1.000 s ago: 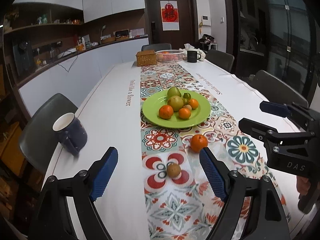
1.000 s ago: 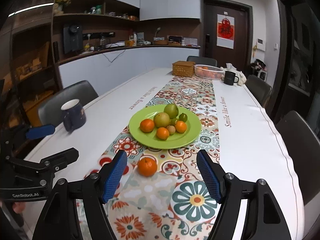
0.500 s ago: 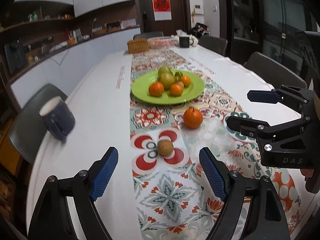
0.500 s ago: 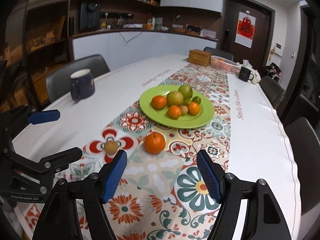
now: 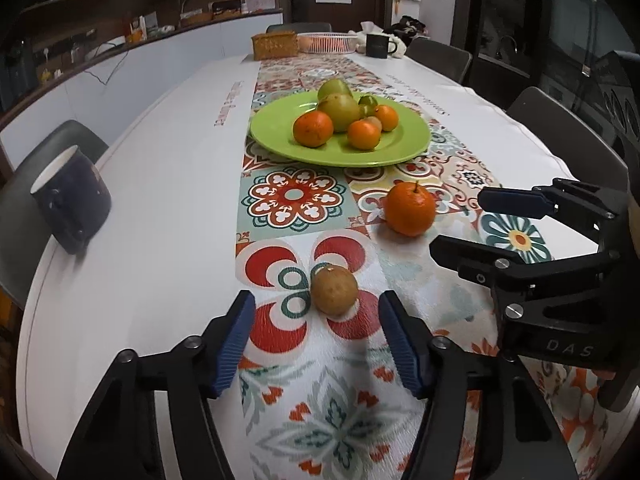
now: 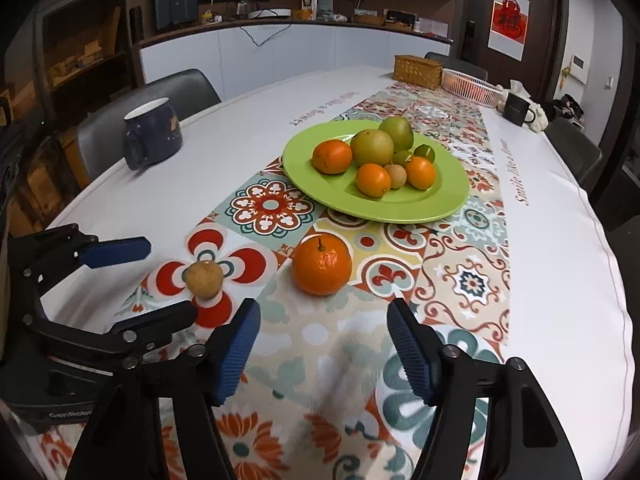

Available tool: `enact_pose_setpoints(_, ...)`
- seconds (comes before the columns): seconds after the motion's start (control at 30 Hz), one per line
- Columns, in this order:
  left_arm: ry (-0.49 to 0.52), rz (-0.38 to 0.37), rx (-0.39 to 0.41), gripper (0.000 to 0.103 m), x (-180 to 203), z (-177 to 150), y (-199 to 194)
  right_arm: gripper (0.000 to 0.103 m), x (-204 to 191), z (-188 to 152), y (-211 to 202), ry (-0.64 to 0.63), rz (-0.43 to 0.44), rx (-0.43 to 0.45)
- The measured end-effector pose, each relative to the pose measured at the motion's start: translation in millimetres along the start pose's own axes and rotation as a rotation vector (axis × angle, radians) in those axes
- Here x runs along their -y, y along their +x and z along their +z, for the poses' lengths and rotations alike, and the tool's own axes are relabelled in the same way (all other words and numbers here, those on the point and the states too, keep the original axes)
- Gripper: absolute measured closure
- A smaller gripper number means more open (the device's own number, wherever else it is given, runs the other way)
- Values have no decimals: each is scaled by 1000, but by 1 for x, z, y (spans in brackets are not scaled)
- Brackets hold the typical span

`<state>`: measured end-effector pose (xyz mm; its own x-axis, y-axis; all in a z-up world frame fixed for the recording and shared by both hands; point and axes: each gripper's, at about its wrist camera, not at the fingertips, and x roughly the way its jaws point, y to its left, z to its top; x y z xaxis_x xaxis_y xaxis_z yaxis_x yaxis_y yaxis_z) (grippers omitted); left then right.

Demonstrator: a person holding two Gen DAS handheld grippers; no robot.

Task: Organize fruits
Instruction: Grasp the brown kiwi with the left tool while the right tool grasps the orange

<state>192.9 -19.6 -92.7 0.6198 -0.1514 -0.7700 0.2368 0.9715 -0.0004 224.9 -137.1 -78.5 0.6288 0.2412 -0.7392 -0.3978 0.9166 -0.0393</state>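
A green plate on the patterned runner holds several oranges and green fruits. A small brown fruit lies loose on the runner just ahead of my open left gripper, low over the table. A loose orange lies just ahead of my open right gripper. The right gripper shows in the left wrist view, and the left gripper in the right wrist view, with the brown fruit between its fingers.
A dark blue mug stands at the table's left edge. At the far end are a wicker box, a pink basket and a black mug. Chairs line both sides.
Both grippers have moved down and forward toward the table. The brown fruit is now close to the left fingers, and the loose orange close to the right fingers. Both stayed open.
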Motion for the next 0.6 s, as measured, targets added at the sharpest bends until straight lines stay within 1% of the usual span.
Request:
enact_pose_setpoints(0.07, -3, 1, -11, 44, -1, 2, 6, 40, 0, 4, 8, 2, 5, -10)
enact_pose_setpoints(0.23, -6, -8, -27, 53, -2, 5, 15, 45, 0, 11, 24, 5, 13, -34)
enact_pose_setpoints(0.37, -6, -26, -36, 64, -1, 7, 20, 46, -1, 16, 31, 9, 15, -37)
enact_pose_setpoints(0.47, -12, -40, -43, 74, -1, 7, 22, 50, -1, 18, 36, 15, 18, -47)
enact_pose_setpoints(0.5, -15, -45, -44, 75, -1, 7, 22, 51, -1, 19, 38, 16, 17, -50)
enact_pose_setpoints(0.6, -29, -47, -47, 75, -3, 8, 21, 57, -1, 20, 43, 20, 17, -59)
